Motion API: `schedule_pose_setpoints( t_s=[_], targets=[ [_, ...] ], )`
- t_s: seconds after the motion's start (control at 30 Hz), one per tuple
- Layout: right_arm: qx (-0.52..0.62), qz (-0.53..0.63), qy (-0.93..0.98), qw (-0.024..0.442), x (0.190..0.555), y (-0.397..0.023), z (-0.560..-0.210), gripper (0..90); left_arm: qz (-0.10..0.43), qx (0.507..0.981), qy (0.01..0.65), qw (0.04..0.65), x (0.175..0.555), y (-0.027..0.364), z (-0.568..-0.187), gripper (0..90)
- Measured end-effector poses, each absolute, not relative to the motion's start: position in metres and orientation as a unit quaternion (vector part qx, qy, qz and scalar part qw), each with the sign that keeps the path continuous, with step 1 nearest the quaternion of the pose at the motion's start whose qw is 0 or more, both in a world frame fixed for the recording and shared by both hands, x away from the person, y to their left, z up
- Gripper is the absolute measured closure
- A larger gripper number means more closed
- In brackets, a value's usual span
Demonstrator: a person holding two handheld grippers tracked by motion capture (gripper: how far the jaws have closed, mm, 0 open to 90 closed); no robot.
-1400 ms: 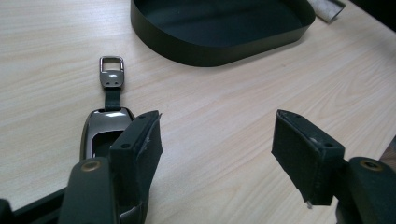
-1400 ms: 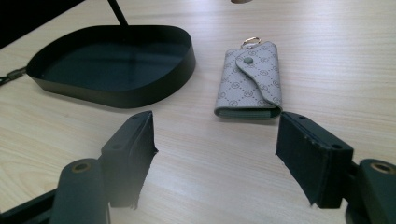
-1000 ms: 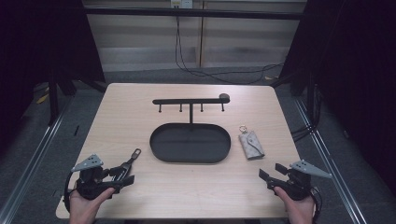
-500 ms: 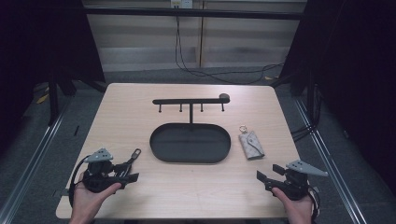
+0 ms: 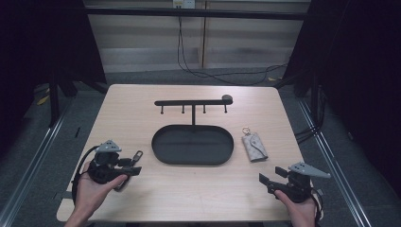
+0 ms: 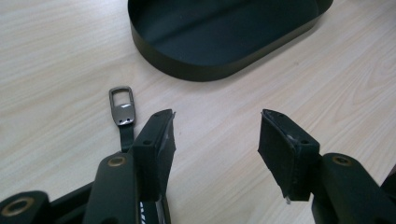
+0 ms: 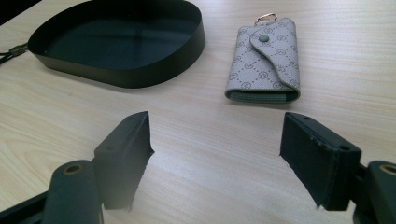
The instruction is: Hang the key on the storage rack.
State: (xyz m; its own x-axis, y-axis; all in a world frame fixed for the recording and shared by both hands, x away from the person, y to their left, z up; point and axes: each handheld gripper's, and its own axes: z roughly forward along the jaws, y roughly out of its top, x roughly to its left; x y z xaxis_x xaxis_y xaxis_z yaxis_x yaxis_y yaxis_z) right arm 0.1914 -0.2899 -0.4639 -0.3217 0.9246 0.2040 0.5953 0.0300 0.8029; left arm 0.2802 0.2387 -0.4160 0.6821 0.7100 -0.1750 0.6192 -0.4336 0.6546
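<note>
Left gripper [image 5: 135, 166] sits at the near-left of the table [image 5: 142, 109]; jaws parted about halfway with nothing between them, and they have just been closing; in the left gripper view only bare wood lies between the pads. The dark metal clip [image 6: 121, 105] on its short strap lies flat just outside the jaw on that view's left, strap end running under it; not gripped.

Right gripper [image 5: 263, 178] rests at the near-right edge, jaws apart and empty; it faces the grey key pouch [image 7: 264, 59], which lies flat a little ahead of the jaws, snapped shut, gold ring at the far end.

Between the two, mid-table: the black oval tray [image 5: 158, 153], empty; behind it the black hook rack [image 5: 191, 102] with four small pegs.

Risks, as I judge them: left jaws closing beside the clip rather than around it means they shut on air or pinch only the strap; clip then swings or drops on lift; fix is to shift toward the clip before closing. Clip lies flat on wood; pads coming in shallow could just skid it away. Pouch is flat and soft; a grab from above may fold it. Tray wall is close to both items; a nudge would shove the tray.
</note>
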Motion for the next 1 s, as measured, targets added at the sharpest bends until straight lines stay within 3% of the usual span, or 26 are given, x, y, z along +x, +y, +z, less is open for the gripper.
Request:
schedule_pose_setpoints(
  t_s=[1.0],
  targets=[
    [0.550,0.422,0.695,0.190,0.192,-0.289,-0.464,24.6,0.054,0.877,0.413,0.240,0.330,0.226,-0.414,56.8]
  ],
)
